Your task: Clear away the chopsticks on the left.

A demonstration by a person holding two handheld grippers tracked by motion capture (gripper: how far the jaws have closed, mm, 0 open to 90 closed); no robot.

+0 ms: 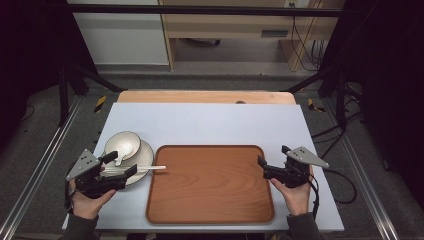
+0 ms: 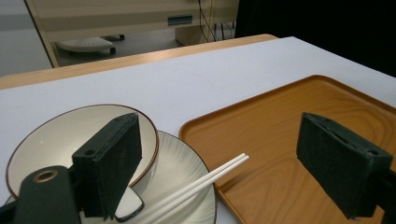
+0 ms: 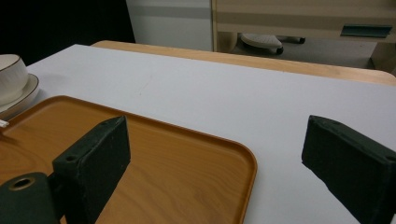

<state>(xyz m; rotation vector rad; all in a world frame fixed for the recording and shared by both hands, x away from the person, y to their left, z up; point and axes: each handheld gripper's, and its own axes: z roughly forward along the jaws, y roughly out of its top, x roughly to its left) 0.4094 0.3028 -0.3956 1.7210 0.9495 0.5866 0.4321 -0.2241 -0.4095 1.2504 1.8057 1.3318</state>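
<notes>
grippers (image 1: 121, 165) (image 1: 272, 162) open, tray (image 1: 210, 185) empty

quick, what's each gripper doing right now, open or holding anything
left gripper: open, holding nothing, jaws over the plate and chopsticks.
right gripper: open, holding nothing, at the tray's right edge.

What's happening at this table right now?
A person sits at a white-topped table with a gripper in each hand. Both grippers are open and hold nothing. The left gripper hovers by a white plate that carries a bowl with a spoon in it and a pair of white chopsticks, whose tips reach over the edge of a wooden tray. The tray itself is empty. The right gripper sits at the tray's right edge.
</notes>
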